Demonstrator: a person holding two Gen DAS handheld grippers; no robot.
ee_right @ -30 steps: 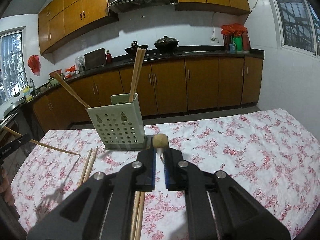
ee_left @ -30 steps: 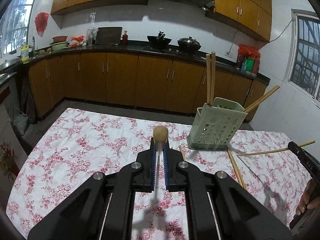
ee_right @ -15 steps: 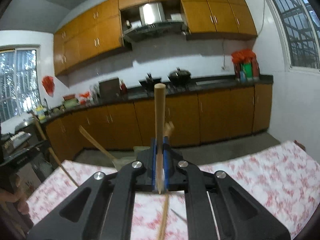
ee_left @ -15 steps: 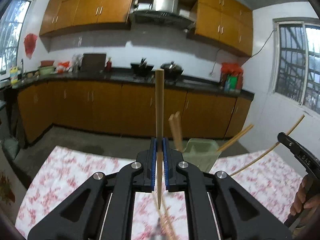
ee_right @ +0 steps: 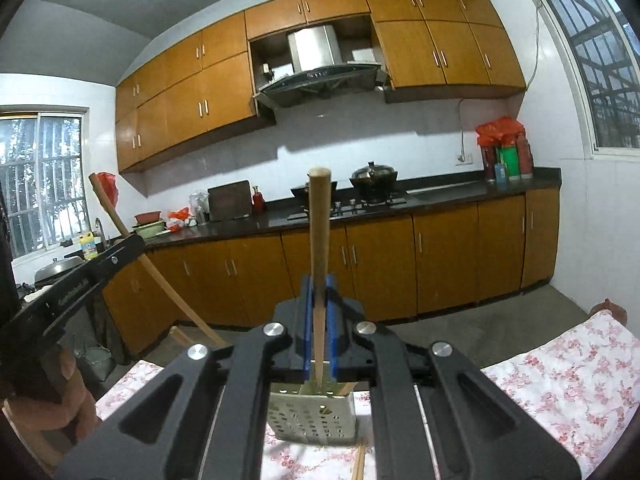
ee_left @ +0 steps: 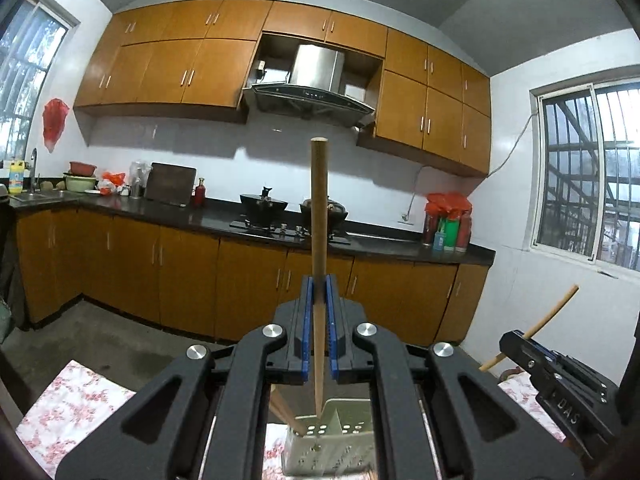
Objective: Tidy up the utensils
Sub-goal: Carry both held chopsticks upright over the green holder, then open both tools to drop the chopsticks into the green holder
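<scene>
Change since earlier frames: both grippers have risen from near the floral cloth; the chopsticks, seen end-on a second ago, now stand upright, and the holder has dropped to each view's bottom edge.
Left wrist, left gripper [ee_left: 318, 300]: fingers clamped on a wooden chopstick [ee_left: 319, 216], upright, thick end up, thin tip down.
Left wrist, holder [ee_left: 332, 440]: pale green perforated utensil holder directly below the tip; more chopsticks lean inside at its left.
Left wrist, desk [ee_left: 76, 404]: floral cloth visible at lower left.
Left wrist, right gripper [ee_left: 520, 342]: at right edge, holding a tilted chopstick [ee_left: 554, 310].
Right wrist, right gripper [ee_right: 319, 304]: fingers closed on an upright chopstick [ee_right: 319, 232]; tip above the holder [ee_right: 316, 420].
Right wrist, left gripper [ee_right: 120, 248]: at left, gripping a slanted chopstick [ee_right: 160, 280]; a hand [ee_right: 52, 400] holds its handle.
</scene>
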